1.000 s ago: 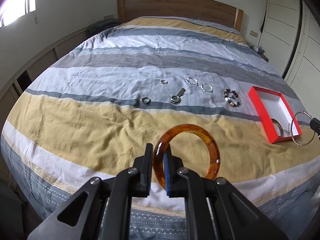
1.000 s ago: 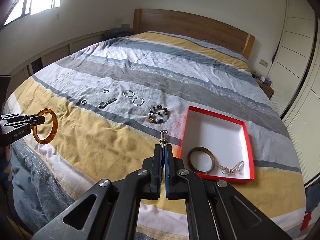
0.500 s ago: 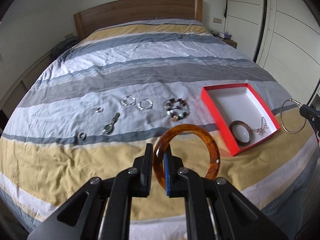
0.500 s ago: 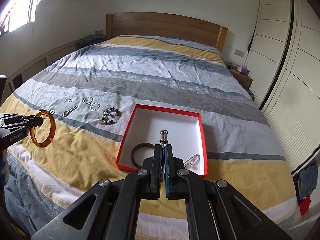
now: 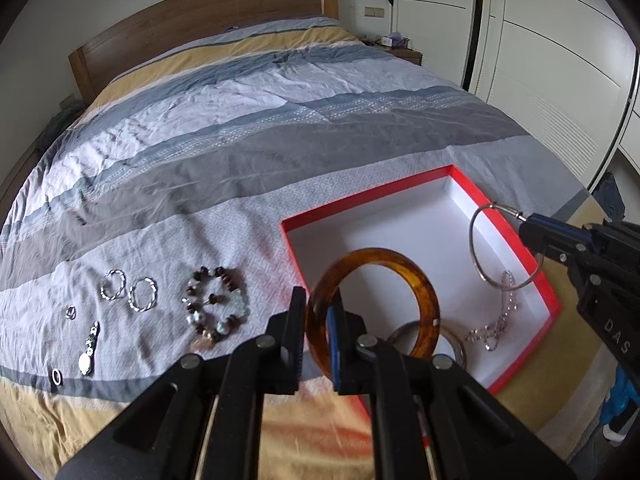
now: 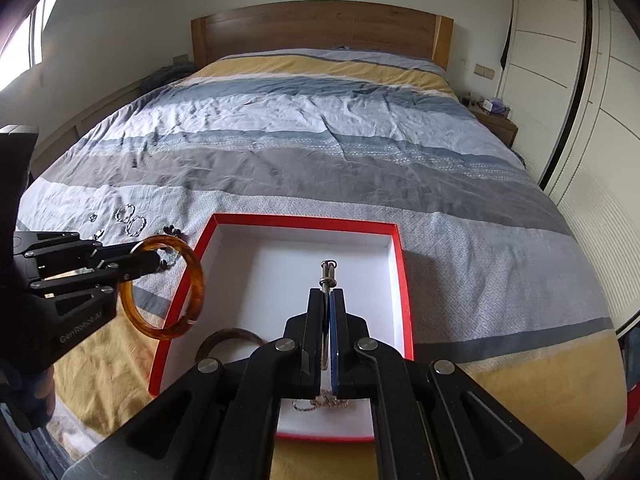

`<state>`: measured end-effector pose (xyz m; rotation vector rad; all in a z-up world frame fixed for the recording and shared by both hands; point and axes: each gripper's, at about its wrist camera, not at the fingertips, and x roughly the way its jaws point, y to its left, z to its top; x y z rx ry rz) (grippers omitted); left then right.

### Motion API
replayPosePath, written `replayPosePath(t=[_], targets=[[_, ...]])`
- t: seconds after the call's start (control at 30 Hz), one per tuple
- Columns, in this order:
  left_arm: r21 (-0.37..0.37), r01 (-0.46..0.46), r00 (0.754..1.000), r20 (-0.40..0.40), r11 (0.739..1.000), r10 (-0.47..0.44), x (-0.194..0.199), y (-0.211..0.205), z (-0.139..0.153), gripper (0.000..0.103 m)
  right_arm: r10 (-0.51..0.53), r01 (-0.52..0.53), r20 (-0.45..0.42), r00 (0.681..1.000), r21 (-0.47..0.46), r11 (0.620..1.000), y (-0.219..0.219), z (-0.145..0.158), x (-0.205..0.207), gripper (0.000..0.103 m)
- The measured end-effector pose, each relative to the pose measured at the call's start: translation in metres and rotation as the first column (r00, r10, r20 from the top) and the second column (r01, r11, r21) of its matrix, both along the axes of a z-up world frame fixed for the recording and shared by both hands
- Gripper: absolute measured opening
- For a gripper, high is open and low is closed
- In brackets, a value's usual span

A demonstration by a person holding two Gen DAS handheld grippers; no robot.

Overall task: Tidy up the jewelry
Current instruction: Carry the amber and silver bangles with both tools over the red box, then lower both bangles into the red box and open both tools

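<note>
Striped bed (image 6: pixel 320 152); wooden headboard (image 6: pixel 320 28); white wardrobe (image 6: pixel 560 60); bright window (image 6: pixel 20 56).

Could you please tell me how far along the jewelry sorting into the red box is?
Done: a dark bangle and a silver chain lie in the red box. In hand: the left gripper holds an amber bangle, the right gripper a thin silver hoop. Left on the bed: a beaded bracelet, two twisted rings, a watch and two small rings.
</note>
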<state>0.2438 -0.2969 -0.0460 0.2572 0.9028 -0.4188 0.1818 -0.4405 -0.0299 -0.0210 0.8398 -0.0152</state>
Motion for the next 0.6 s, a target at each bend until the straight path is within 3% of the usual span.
replayPosePath(t=[0.23,0.6], targets=[[0.014,-0.002,0.999,-0.042,1.000,0.002,0.023,-0.026,-0.029,0.009,-0.039,0.041,-0.022,0.999,0.108,0.993,-0.025,-0.031,0.028,0.003],[0.053,-0.012,0.998,-0.066,0.999,0.015,0.031,-0.033,-0.059,0.009,-0.100,0.111,-0.086,0.991,0.127,0.986,-0.058,-0.068,0.029,0.004]])
